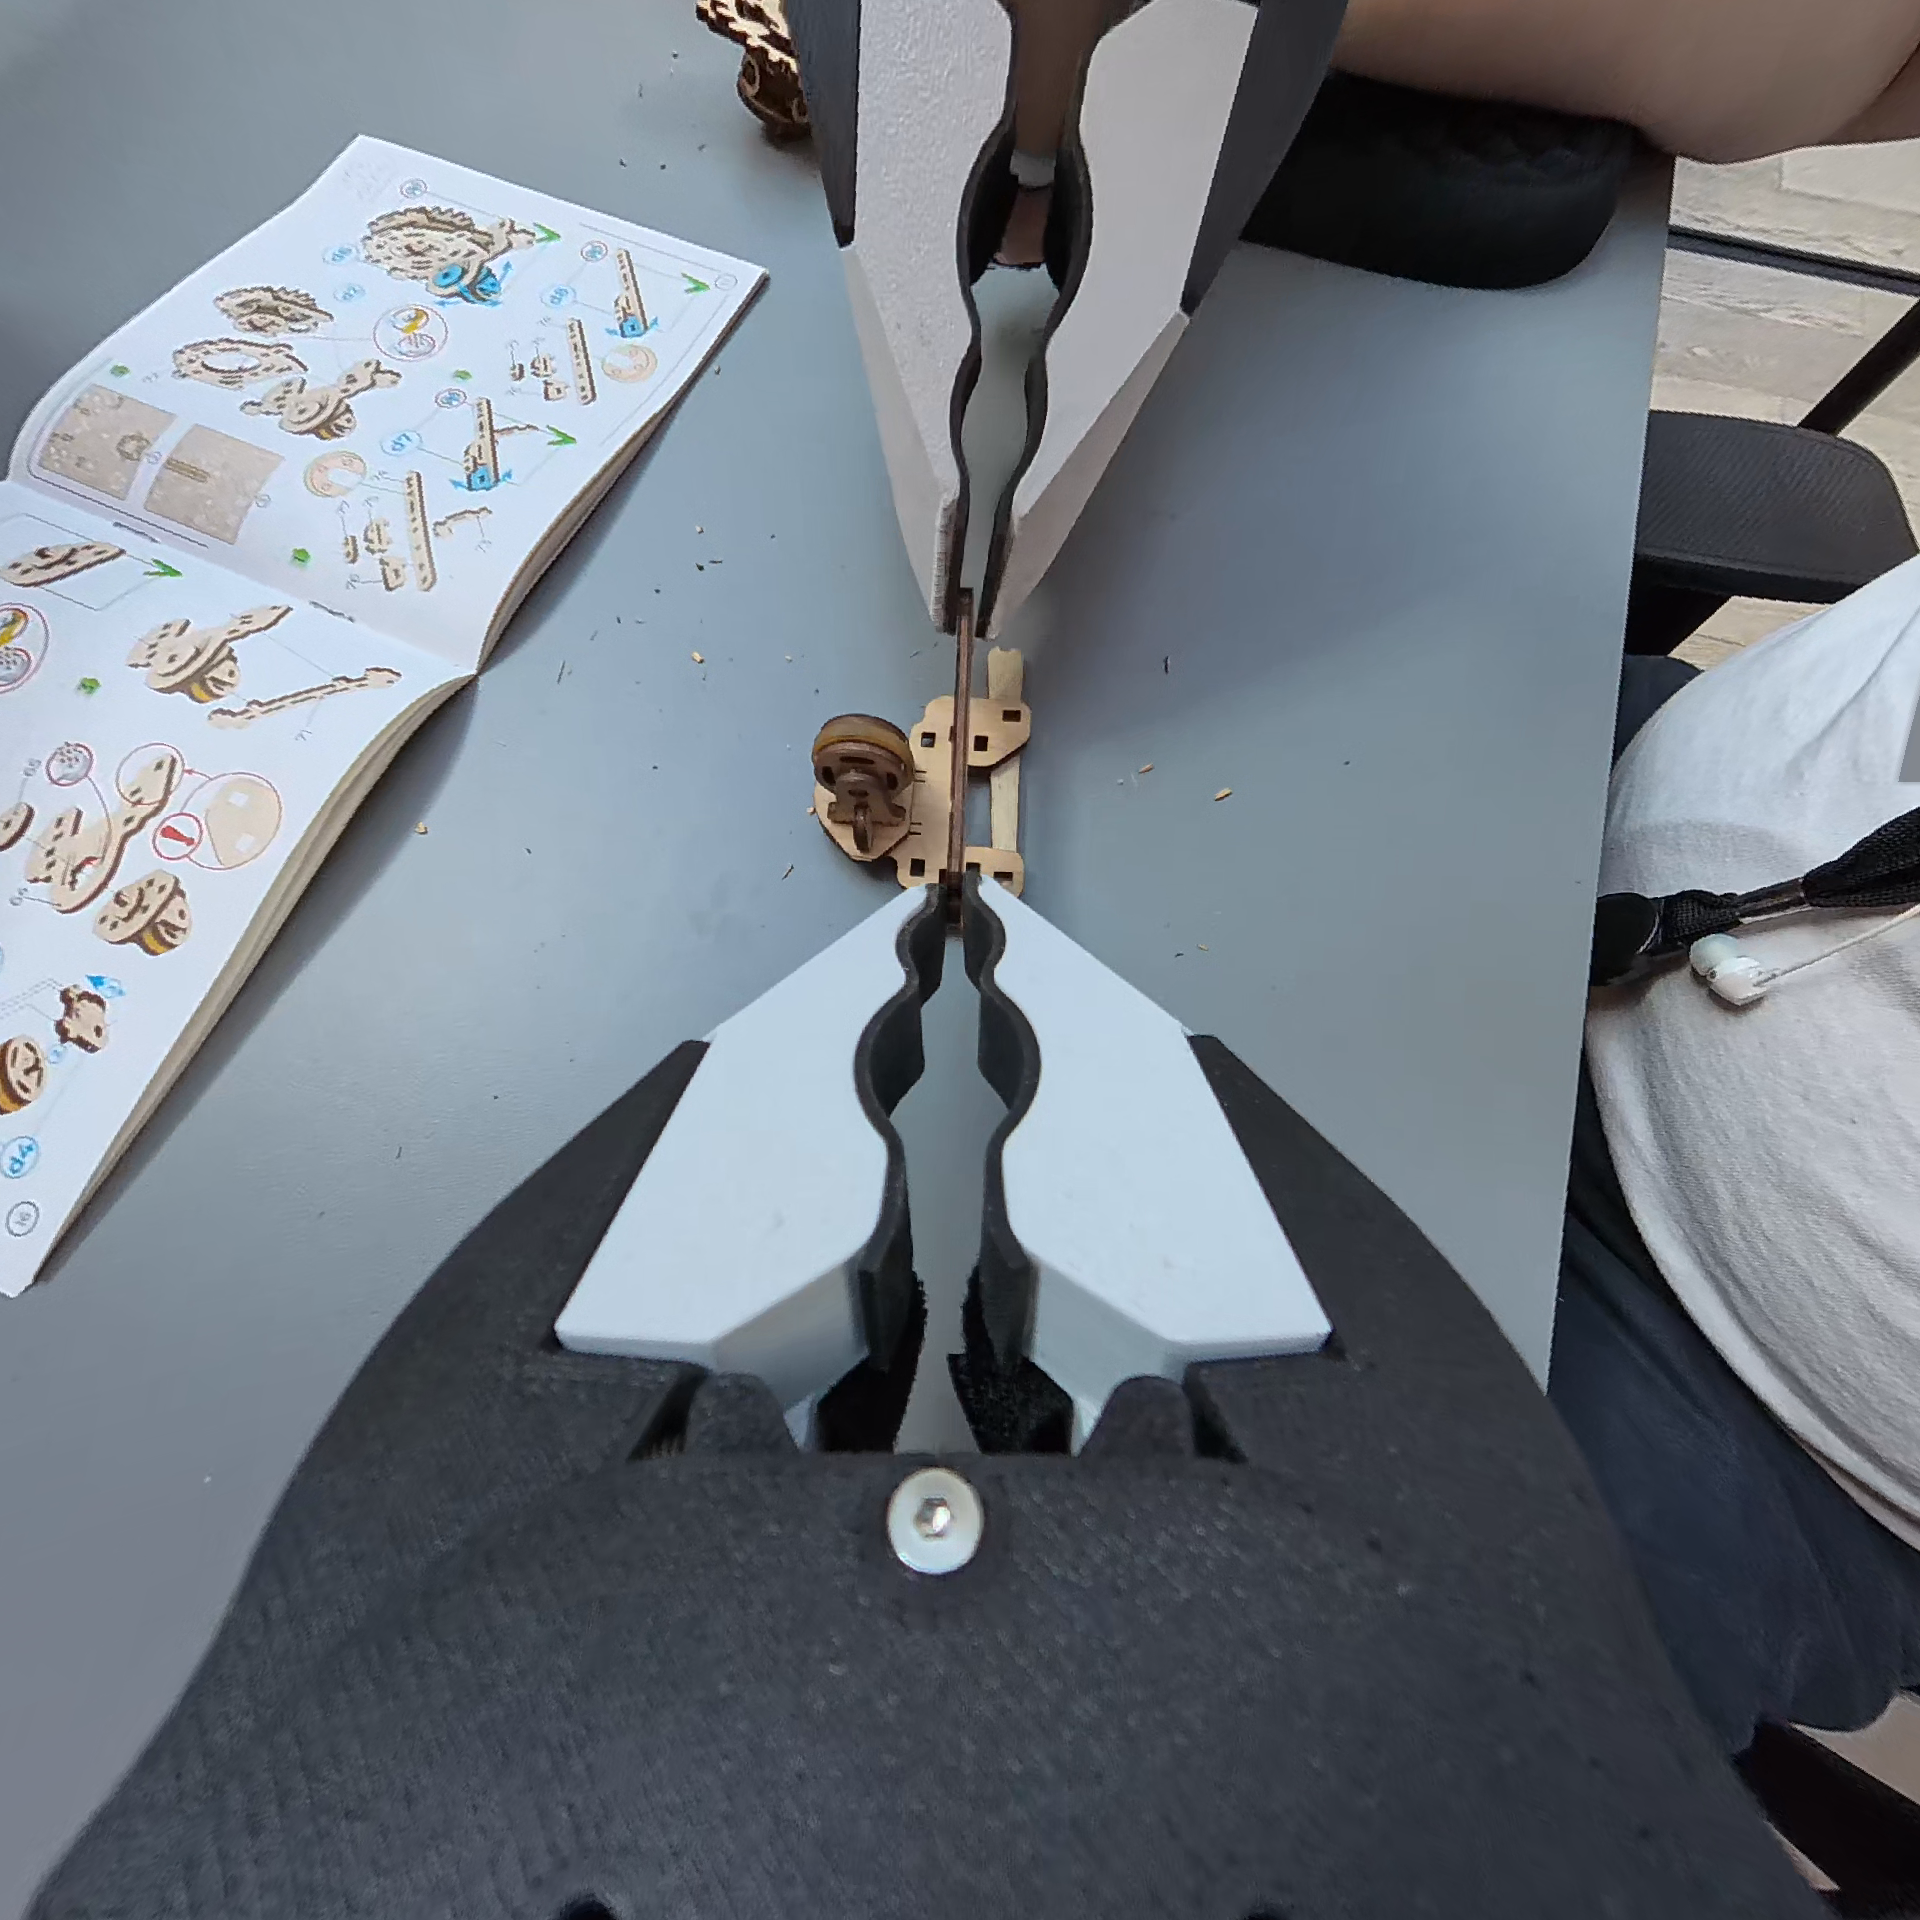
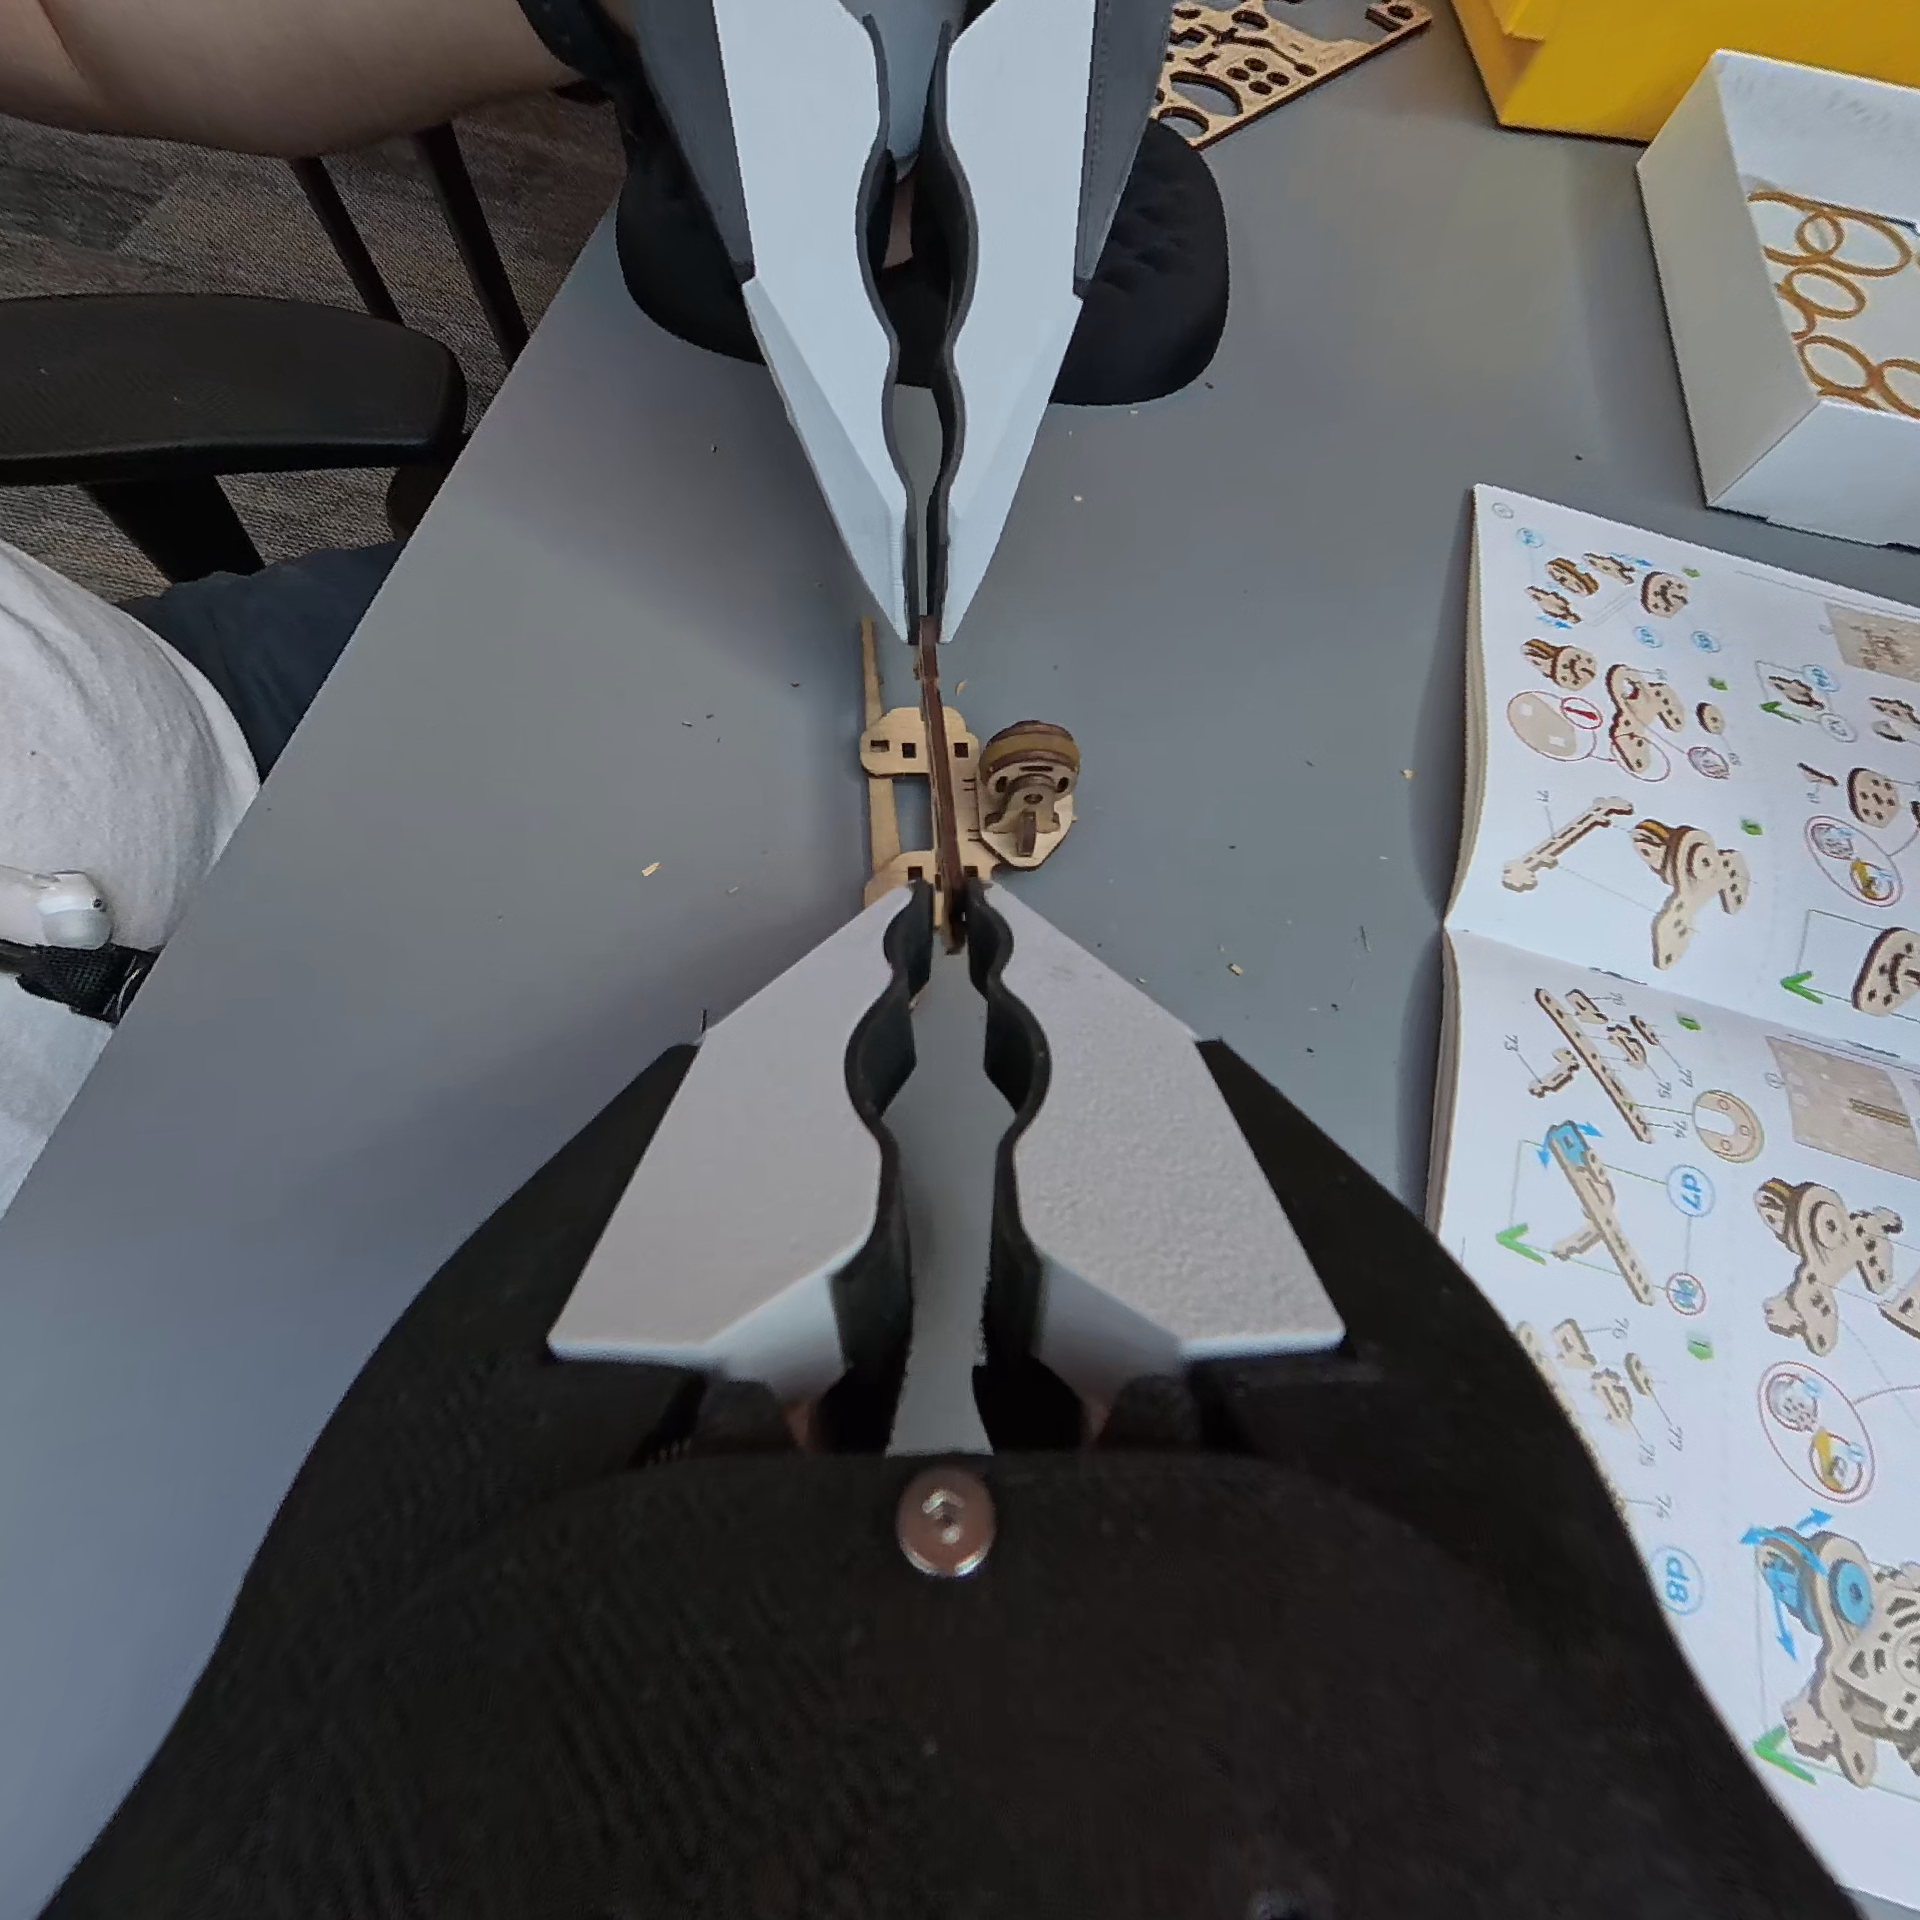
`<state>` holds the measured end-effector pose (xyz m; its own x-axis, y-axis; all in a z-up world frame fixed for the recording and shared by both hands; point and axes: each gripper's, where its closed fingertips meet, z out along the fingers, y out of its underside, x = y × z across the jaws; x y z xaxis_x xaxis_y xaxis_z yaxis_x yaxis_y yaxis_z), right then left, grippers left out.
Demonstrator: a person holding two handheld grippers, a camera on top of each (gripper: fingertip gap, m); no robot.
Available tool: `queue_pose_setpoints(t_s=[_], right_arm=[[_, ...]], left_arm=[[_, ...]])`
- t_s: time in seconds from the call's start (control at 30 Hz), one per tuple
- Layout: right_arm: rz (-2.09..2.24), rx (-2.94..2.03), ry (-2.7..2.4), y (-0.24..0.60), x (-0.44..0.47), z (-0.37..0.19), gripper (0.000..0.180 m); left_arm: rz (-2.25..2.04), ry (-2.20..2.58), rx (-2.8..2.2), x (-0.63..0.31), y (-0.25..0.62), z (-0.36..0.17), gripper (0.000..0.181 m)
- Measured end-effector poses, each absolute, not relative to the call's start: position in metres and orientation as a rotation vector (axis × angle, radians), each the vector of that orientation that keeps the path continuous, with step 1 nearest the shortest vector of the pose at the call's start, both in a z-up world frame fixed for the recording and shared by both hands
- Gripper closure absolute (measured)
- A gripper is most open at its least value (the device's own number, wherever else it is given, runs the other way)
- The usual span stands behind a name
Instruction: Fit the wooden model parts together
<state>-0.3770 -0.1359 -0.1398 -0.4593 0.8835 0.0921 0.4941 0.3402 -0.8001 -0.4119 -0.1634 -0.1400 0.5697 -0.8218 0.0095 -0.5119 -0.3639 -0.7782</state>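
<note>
A thin wooden strip [image 1: 962, 748] stands on edge between the two grippers. My left gripper [image 1: 954, 902] is shut on its near end; my right gripper [image 1: 968, 615] faces it and is shut on the far end. In the right wrist view the strip [image 2: 943, 779] runs from my right gripper [image 2: 948, 920] to the left gripper [image 2: 928, 623]. Below the strip, on the grey table [image 1: 1299, 727], lies a flat wooden plate with square holes [image 1: 987, 727] and a small round wooden wheel assembly [image 1: 862, 774], which also shows in the right wrist view [image 2: 1029, 784].
An open instruction booklet [image 1: 260, 582] lies on the table; it also shows in the right wrist view [image 2: 1683, 1039]. A white box with wooden rings [image 2: 1808, 291], a yellow box [image 2: 1558, 62] and a cut-out wooden sheet [image 2: 1268, 52] sit at the back. The table edge [image 1: 1600, 935] borders a person's lap. One gripper's finger ends stand about 6 cm off the other's.
</note>
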Motion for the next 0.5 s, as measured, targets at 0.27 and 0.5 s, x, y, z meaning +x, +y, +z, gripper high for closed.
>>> queue_pose_setpoints(t_s=[0.27, 0.5], right_arm=[[1.017, -1.267, -2.088, -0.134, -0.3761, -0.1465, 0.169], [1.001, -1.27, -2.103, -0.1343, -0.3755, -0.1489, 0.177]], left_arm=[[-0.483, 1.07, -2.089, -0.417, -0.1616, -0.1464, 0.18], [-0.482, 1.086, -2.102, -0.4164, -0.1622, -0.1492, 0.179]])
